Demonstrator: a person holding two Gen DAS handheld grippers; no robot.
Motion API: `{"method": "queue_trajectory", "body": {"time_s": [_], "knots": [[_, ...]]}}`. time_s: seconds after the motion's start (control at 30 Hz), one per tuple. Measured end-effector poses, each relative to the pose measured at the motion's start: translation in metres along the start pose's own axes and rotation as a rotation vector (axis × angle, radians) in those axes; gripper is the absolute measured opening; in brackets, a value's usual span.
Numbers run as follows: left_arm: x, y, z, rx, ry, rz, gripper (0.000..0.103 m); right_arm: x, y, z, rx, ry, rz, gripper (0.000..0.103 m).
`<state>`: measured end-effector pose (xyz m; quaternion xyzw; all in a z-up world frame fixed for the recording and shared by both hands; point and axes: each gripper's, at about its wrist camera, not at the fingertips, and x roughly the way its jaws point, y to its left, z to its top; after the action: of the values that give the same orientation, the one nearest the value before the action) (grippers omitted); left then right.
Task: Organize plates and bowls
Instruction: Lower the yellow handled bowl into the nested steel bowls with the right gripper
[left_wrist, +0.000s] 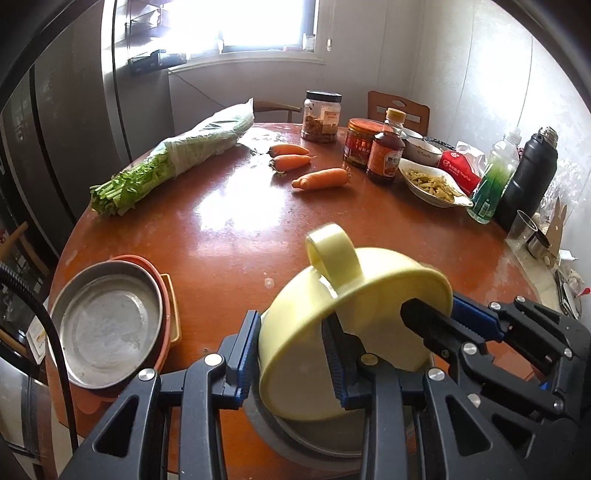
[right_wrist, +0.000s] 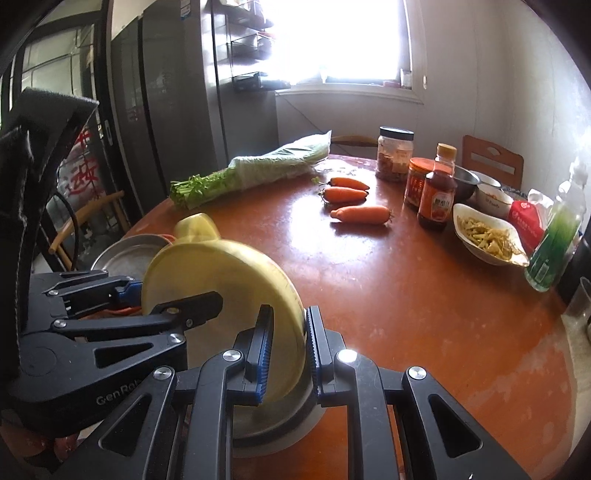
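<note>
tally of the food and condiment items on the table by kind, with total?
Carrots: 3
Celery bundles: 1
Jars: 2 (clear, red)
Sauce bottles: 1
Dishes of food: 1
Total: 8

The grey round plate (left_wrist: 295, 439) under the tilted pale yellow plastic bowl (left_wrist: 354, 317) is largely covered by the bowl and by the black gripper frames; only its near rim shows. The bowl's upper edge and loop handle are motion-blurred. The orange rectangular tray (left_wrist: 168, 314) beneath the round metal pan (left_wrist: 107, 325) shows only along its right side. The label text on the brown sauce bottle (right_wrist: 437, 192) is too small to read. The dark flask (left_wrist: 530, 177) is cut off in the right wrist view.
</note>
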<state>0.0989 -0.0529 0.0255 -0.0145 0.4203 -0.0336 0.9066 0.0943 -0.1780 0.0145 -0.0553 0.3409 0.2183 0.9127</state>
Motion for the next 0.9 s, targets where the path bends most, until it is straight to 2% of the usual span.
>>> {"method": "queue_trajectory", "body": {"time_s": [0.3,0.63,0.9], "knots": [[0.000,-0.002,-0.002,0.018,-0.002,0.012,0.034,-0.002,-0.001,-0.003,0.006,0.007,0.012,0.019],[-0.002,0.002,-0.004,0.003,-0.015,-0.010,0.034,0.015,-0.007,-0.001,0.026,0.052,0.005,0.018],[-0.002,0.006,-0.008,-0.002,-0.013,-0.022,0.034,0.016,-0.007,-0.008,0.042,0.054,-0.002,0.018]]}}
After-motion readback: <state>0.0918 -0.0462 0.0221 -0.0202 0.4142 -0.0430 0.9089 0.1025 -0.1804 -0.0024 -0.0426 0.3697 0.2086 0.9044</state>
